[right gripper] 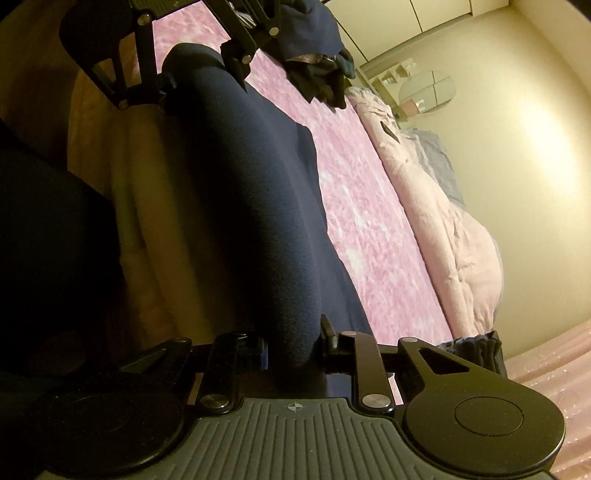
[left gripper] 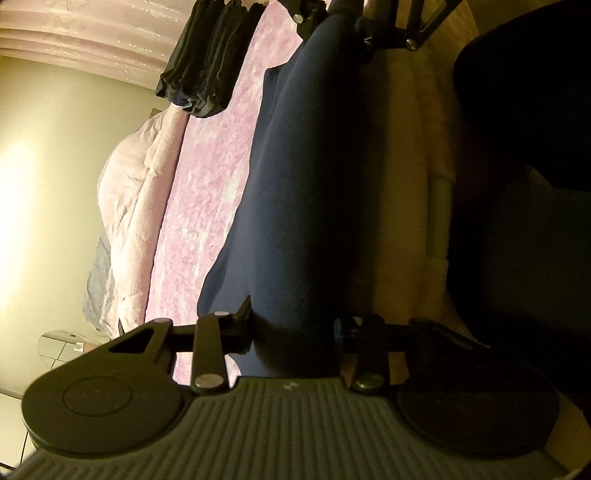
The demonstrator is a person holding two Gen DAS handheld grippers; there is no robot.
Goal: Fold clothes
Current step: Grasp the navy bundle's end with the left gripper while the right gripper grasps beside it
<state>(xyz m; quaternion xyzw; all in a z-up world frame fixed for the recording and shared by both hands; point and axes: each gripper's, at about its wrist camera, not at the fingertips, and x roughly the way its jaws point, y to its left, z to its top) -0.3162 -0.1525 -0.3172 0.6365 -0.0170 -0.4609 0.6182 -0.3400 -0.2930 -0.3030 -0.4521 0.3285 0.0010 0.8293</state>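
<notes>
A long navy blue garment (left gripper: 303,166) is gathered into a thick fold and runs lengthwise over the bed between my two grippers. In the left wrist view my left gripper (left gripper: 295,325) is shut on its near end, the cloth filling the gap between the fingers. At the top of that view, my right gripper (left gripper: 332,22) grips the far end. The right wrist view mirrors this: my right gripper (right gripper: 293,343) is shut on the navy garment (right gripper: 258,184), and the left gripper (right gripper: 201,74) clamps the other end.
The pink patterned bedspread (left gripper: 207,184) lies under the garment. A stack of folded dark clothes (left gripper: 207,55) sits on it, and a loose heap of dark clothes (right gripper: 317,59) beyond the other end. A pale pink duvet (left gripper: 129,206) is bunched along the wall side.
</notes>
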